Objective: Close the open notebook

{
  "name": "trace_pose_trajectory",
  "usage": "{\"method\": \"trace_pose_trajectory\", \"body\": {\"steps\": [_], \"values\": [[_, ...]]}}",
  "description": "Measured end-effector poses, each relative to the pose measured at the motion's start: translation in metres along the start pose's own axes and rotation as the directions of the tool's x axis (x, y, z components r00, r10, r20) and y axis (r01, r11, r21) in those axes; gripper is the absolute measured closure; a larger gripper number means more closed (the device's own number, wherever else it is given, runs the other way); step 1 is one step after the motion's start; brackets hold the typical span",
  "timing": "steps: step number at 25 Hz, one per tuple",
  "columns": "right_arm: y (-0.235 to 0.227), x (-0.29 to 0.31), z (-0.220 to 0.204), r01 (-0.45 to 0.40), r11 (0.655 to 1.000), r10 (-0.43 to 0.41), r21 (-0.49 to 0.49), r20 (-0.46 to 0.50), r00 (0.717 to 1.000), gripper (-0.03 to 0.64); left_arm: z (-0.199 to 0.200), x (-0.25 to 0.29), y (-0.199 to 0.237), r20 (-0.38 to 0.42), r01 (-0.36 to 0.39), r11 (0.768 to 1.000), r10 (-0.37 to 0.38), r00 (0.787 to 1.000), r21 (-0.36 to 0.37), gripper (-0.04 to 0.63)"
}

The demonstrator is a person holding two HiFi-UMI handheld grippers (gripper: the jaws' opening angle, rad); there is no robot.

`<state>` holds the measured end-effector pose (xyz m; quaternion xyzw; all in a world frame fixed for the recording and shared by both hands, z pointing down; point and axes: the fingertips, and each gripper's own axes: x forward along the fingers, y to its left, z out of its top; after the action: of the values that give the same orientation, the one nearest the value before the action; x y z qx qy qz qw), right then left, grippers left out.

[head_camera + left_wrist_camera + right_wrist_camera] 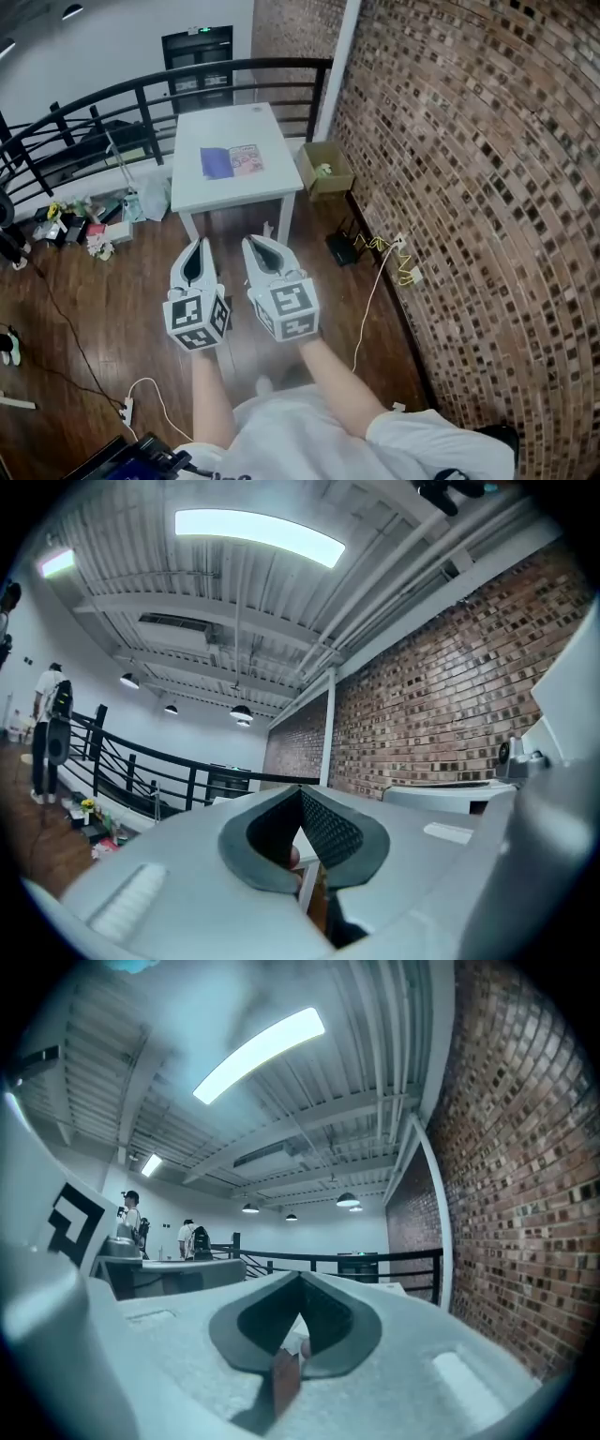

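White table [236, 127] on wooden floor [112, 309]; open notebook [231, 160] flat near middle; left page seemingly purple

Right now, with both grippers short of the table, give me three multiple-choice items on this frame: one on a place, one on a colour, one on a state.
1. Where does the notebook lie?
A on a chair
B on the white table
C on a shelf

2. What colour is its left page?
A green
B yellow
C blue-purple

3. What state is the notebook in?
A open, pages up
B shut
C rolled up

Key:
1 B, it rests on the tabletop.
2 C, the left page shows blue-purple beside a pinkish right page.
3 A, both pages lie spread flat, side by side.
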<state>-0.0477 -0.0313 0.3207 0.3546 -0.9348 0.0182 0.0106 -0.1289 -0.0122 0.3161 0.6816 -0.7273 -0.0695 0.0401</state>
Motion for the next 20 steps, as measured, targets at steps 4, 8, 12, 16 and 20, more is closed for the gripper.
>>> {"method": "trace_pose_trajectory", "body": {"steps": [4,8,12,16,20], "values": [[-0.034,0.026,-0.018,0.046,0.998,-0.044,0.038,-0.061,0.997,0.626,-0.016,0.032,0.013,-0.027,-0.001,1.000,0.000,1.000,-0.028,0.580],[-0.059,0.064,-0.023,0.063,0.997,-0.061,0.037,-0.054,0.997,0.626,-0.027,0.066,0.024,-0.051,-0.005,1.000,0.003,0.999,-0.024,0.580],[-0.075,0.118,-0.016,0.020,1.000,-0.019,0.019,-0.029,0.999,0.626,-0.029,0.116,0.030,-0.059,-0.013,1.000,0.013,0.998,0.007,0.580],[-0.119,0.170,0.002,-0.004,1.000,0.004,0.009,-0.002,1.000,0.626,-0.015,0.183,0.029,-0.049,-0.016,0.999,0.018,0.999,0.038,0.580],[-0.164,0.216,0.017,-0.030,0.999,0.029,0.018,0.022,0.999,0.626,-0.004,0.248,0.036,-0.035,-0.043,0.998,0.045,0.998,0.049,0.580]]}}
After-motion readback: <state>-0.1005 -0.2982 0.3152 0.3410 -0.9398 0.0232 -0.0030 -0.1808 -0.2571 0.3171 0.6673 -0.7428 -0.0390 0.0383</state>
